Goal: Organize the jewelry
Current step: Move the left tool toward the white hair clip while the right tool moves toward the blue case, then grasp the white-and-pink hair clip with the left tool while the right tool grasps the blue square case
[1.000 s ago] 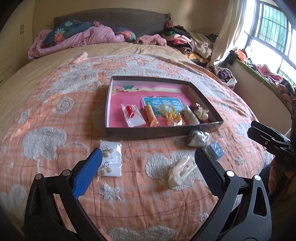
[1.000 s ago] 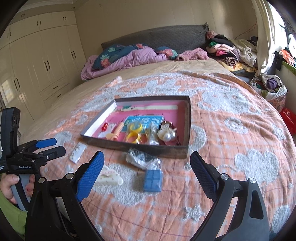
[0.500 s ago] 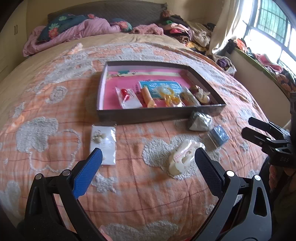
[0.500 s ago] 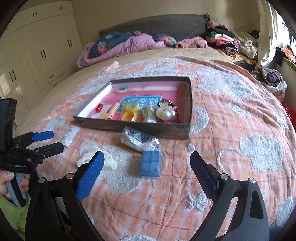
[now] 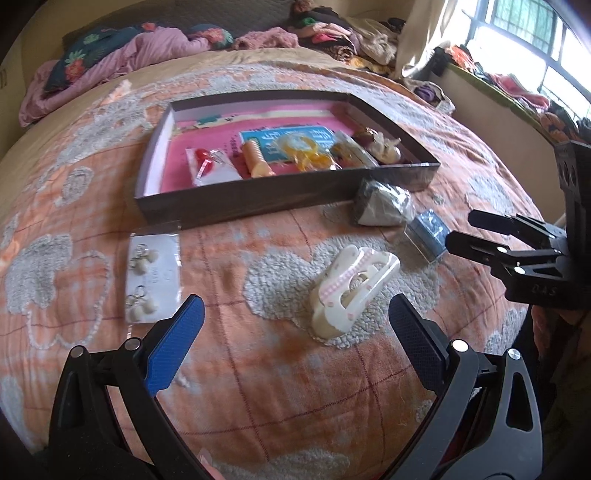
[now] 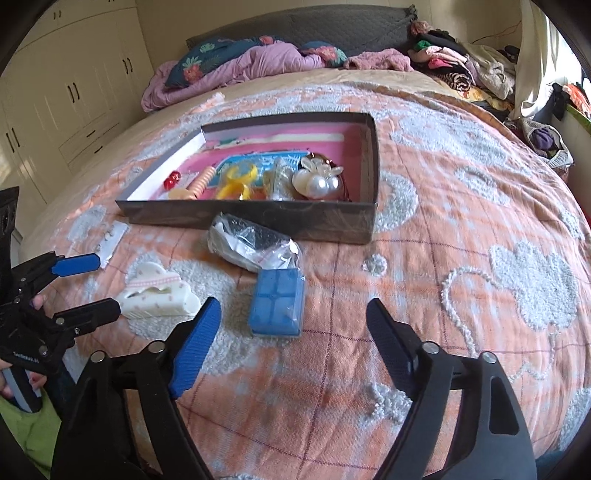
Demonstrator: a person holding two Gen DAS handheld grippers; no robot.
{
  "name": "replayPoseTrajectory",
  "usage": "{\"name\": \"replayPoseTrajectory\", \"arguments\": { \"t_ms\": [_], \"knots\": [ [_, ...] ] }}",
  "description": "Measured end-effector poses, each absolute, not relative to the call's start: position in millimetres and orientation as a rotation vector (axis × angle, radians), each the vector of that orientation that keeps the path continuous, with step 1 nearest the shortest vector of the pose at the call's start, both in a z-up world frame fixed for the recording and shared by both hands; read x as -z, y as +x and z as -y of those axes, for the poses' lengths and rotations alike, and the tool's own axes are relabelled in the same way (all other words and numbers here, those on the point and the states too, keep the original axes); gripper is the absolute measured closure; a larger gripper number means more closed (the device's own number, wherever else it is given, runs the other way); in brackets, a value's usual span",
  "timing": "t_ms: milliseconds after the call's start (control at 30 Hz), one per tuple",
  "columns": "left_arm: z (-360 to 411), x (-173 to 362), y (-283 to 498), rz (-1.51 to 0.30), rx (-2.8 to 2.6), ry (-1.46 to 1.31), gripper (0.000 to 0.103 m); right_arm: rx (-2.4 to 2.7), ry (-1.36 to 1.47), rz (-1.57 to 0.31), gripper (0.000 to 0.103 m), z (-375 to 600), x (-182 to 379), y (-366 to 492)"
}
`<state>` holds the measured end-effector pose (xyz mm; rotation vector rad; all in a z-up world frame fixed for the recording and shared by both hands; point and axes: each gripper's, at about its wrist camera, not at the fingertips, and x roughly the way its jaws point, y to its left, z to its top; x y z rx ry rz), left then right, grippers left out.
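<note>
A dark box tray point(image 5: 258, 201) point(image 6: 258, 218) with a pink floor holds several jewelry pieces on the bed. In front of it lie an earring card point(image 5: 153, 275) point(image 6: 114, 236), a cream hair claw point(image 5: 352, 290) point(image 6: 157, 293), a clear plastic bag point(image 5: 382, 203) point(image 6: 255, 245) and a blue case point(image 5: 430, 230) point(image 6: 277, 302). My left gripper point(image 5: 295, 332) point(image 6: 85, 284) is open and empty, just short of the hair claw. My right gripper point(image 6: 291, 325) point(image 5: 467, 230) is open and empty, close to the blue case.
An orange patterned blanket point(image 6: 443, 258) covers the bed. Pillows and purple bedding point(image 6: 258, 59) lie at the head, clothes piles point(image 6: 461, 70) at the far right. White wardrobes point(image 6: 55, 92) stand on the left, a window point(image 5: 535, 33) on the right.
Both grippers have moved forward and lower toward the loose items in front of the tray. Both stay open and empty.
</note>
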<state>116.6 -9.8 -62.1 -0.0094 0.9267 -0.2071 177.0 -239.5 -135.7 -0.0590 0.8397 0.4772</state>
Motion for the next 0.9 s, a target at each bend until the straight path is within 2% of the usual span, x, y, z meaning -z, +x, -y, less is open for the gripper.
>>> {"name": "replayPoseTrajectory", "arguments": {
  "t_ms": [100,300,433,533,600,667,900],
  "knots": [
    [15.1,67.8,119.2,-0.936,0.222,0.006,0.012,-0.488,-0.075,-0.849,0.034,236.2,141.7,179.4],
    [20.3,71.1,124.1,-0.928,0.249,0.021,0.025,-0.498,-0.082,-0.879,0.052,233.7,153.3,185.5],
    [23.8,72.4,127.6,-0.931,0.265,0.017,0.032,-0.511,-0.083,-0.875,0.058,231.2,155.9,186.2],
    [29.1,72.3,129.2,-0.927,0.286,0.019,0.036,-0.538,-0.078,-0.877,0.069,228.6,157.0,186.3],
    [32.7,72.5,131.5,-0.925,0.298,0.021,0.038,-0.542,-0.084,-0.873,0.069,227.7,156.7,186.1],
    [36.1,73.1,135.4,-0.923,0.311,0.019,0.046,-0.545,-0.078,-0.869,0.069,228.8,155.6,186.1],
    [45.0,78.5,138.7,-0.925,0.362,0.024,0.059,-0.544,-0.042,-0.844,0.070,237.1,148.2,186.4]
  ]
}}
